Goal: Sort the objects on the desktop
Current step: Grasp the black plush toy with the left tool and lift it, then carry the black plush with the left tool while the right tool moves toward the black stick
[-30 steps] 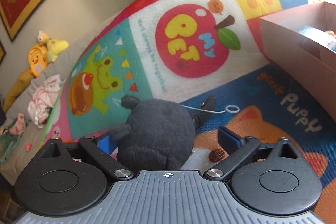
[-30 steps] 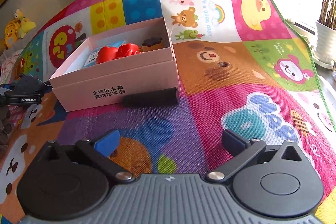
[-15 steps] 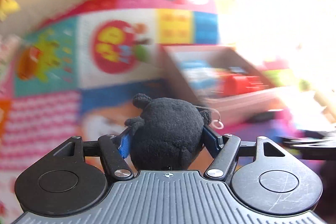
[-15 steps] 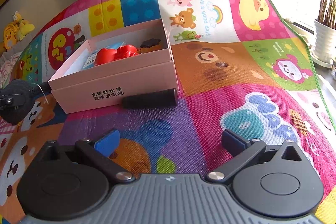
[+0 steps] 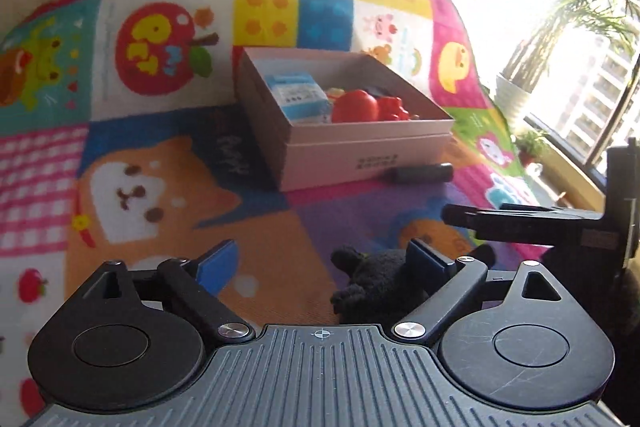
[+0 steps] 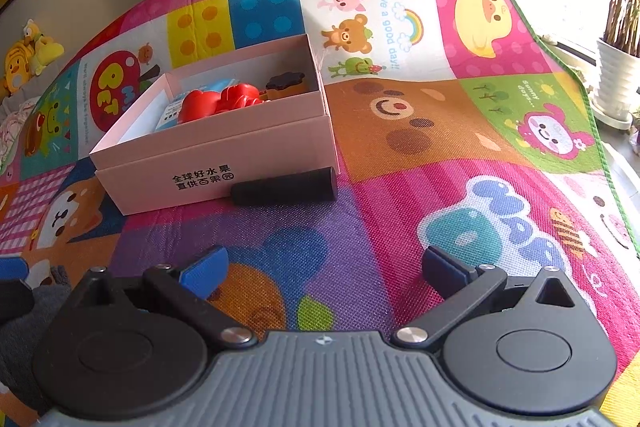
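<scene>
The left gripper (image 5: 320,263) stands with its blue pads wide apart, its jaws having just been opening. A black plush toy (image 5: 380,287) lies low between them, against the right-hand pad and clear of the left one, so it looks released rather than gripped. It appears to rest on the colourful play mat (image 5: 160,187), short of the box, though the gripper body hides its underside.

Ahead on the mat sits an open pink cardboard box (image 5: 360,155), the likely sorting bin. It already holds a blue-and-white packet (image 5: 298,97) and red toys (image 5: 372,107). A black cylinder (image 6: 286,185) lies on the mat touching the box's near wall, apparently not yet sorted.

The right gripper (image 6: 324,271) hangs over bare mat, jaws spread and empty, near the left one.

The box's upright walls are the main edges to clear; anything going in must be lifted over the rim. Open mat lies between the grippers and the box, with more to the right of it.
</scene>
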Motion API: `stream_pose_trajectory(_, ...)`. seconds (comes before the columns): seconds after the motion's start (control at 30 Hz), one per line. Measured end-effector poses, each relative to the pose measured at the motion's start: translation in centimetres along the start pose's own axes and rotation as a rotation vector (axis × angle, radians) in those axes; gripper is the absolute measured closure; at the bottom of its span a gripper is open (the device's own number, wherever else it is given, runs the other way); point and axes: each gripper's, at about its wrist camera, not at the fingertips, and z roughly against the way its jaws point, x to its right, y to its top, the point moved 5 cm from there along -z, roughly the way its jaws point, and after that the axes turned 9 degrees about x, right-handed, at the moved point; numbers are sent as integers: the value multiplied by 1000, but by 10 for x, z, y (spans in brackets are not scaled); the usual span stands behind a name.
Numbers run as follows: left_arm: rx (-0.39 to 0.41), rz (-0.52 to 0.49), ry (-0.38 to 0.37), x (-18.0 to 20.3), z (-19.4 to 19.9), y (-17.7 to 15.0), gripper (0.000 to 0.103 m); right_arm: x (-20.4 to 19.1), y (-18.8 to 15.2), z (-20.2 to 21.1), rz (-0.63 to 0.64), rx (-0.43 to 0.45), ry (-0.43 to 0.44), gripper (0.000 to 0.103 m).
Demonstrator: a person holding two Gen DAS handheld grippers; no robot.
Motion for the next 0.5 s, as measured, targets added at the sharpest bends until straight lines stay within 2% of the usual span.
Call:
stream_pose_trajectory(0.1, 25, -55, 87, -13, -1, 0, 7, 0, 0, 0, 1, 2, -1, 0)
stream_pose_trajectory(0.17, 17, -65, 142, -24, -3, -3, 7, -1, 2, 9, 5, 44, 5, 0)
stream_pose_trajectory(0.23, 2, -34, 159, -37, -2, -7, 7, -10, 4, 27, 24, 79, 115, 0)
stream_pose_trajectory(0.3, -10, 3, 174, -50, -3, -12, 7, -27, 4, 41, 52, 33, 268, 0)
stream_pose_trajectory(0.37, -14, 28, 191, -60, -2, -13, 7, -48, 1, 51, 102, -11, 378, 0)
stream_pose_trajectory(0.43, -4, 58, 199, -68, 3, -13, 6, -71, -7, 54, 168, -43, 432, 0)
stream_pose_trajectory(0.5, 19, 92, 206, -76, 12, -9, 3, -91, -15, 51, 229, -66, 438, 0)
